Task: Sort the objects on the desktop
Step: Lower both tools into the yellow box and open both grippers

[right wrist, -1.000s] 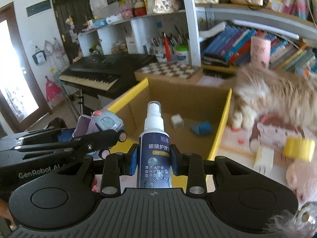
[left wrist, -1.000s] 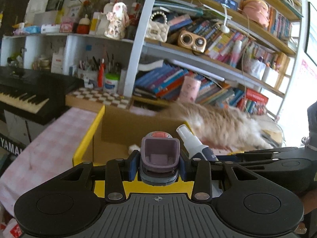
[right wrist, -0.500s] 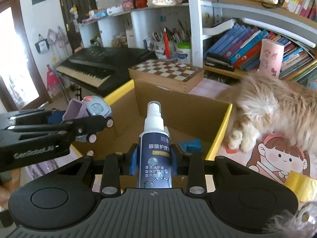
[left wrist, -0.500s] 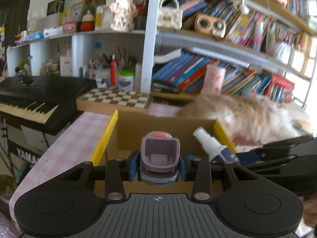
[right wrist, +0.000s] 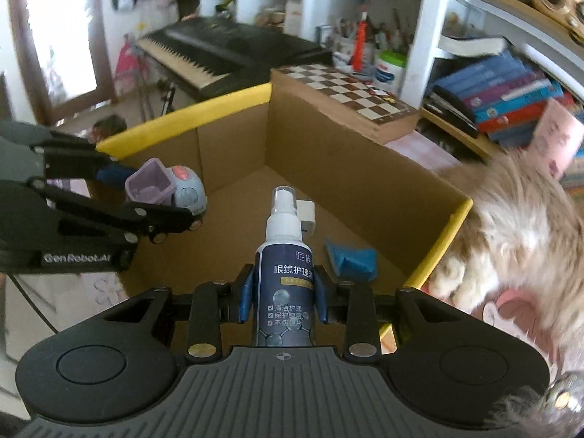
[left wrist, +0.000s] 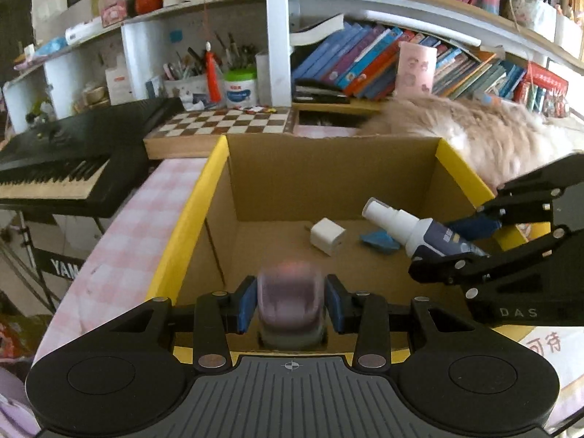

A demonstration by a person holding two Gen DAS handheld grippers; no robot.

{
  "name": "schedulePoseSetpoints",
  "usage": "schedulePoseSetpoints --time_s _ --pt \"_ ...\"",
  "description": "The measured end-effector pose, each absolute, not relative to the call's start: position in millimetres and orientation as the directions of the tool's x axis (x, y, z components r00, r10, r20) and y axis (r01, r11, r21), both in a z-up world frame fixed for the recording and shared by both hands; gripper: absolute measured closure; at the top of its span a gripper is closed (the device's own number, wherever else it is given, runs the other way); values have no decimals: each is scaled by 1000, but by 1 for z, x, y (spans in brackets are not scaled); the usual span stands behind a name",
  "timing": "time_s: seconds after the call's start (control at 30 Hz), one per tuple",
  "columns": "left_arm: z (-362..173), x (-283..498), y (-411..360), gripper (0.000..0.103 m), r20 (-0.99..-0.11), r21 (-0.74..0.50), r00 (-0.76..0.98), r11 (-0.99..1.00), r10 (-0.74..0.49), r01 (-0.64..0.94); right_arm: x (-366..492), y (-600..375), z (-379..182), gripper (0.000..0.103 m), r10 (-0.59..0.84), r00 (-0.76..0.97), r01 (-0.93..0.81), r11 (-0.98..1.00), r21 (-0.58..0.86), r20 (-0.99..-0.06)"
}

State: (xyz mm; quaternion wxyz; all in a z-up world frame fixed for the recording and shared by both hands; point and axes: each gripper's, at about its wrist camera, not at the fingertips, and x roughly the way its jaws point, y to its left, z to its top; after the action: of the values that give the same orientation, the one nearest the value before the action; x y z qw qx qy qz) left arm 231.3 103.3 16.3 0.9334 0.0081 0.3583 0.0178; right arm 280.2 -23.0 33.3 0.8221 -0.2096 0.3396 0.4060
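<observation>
Blue pads of the left gripper [left wrist: 291, 301] are clamped on a purple and grey toy car [left wrist: 290, 306], blurred in its own view, sharper in the right wrist view, where it hangs above the box's left side. Beside it, the right gripper [right wrist: 283, 294] is closed around a dark blue spray bottle [right wrist: 285, 281] with a white nozzle, label facing the camera, held roughly upright in its own view and tilted leftward as seen from the left wrist.

Both grippers hover over the open cardboard box [left wrist: 328, 179], whose side rims are edged in yellow. On the box floor lie a white cube, probably a charger plug [left wrist: 327, 236], and just right of it a crumpled blue cloth [left wrist: 379, 238]; the two sit near each other, apart from the walls.

Left of the box runs a table [left wrist: 138, 241] with a pink checked cover. Behind the box stands a wooden chessboard [left wrist: 226, 126], and at the box's right rim lies a fluffy cream animal [right wrist: 511, 219], too blurred to say more. Farther back are a black keyboard [left wrist: 62, 160] and shelves crowded with books [left wrist: 357, 62].
</observation>
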Motion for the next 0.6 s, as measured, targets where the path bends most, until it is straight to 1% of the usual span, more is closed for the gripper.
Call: schedulePoseSetpoints --time_s 0.13,0.23,0.3,0.37,0.4,0.47,0.6 --pt "15 235 103 64 -675 29 737 999 44 -33 287 -19 30 73 498 451 -828 544 -138 -741" --pt "16 235 102 58 -670 25 741 999 42 -34 291 -18 28 73 489 451 -841 513 -172 -747" --pt "19 232 102 48 -650 17 759 999 42 -41 292 -16 27 73 485 449 -850 491 -192 -751" --pt "24 227 102 43 -620 14 783 999 48 -50 292 -14 25 73 483 444 -858 472 -202 -755" --pt "27 224 102 39 -601 12 797 999 49 -52 292 -12 24 73 483 434 -864 463 -198 -760" --pt "33 219 101 36 -572 11 818 998 59 -64 292 -9 21 73 482 407 -874 452 -179 -776" --pt "43 210 102 35 -535 -17 843 996 61 -83 297 -2 17 73 459 371 -885 438 -157 -808"
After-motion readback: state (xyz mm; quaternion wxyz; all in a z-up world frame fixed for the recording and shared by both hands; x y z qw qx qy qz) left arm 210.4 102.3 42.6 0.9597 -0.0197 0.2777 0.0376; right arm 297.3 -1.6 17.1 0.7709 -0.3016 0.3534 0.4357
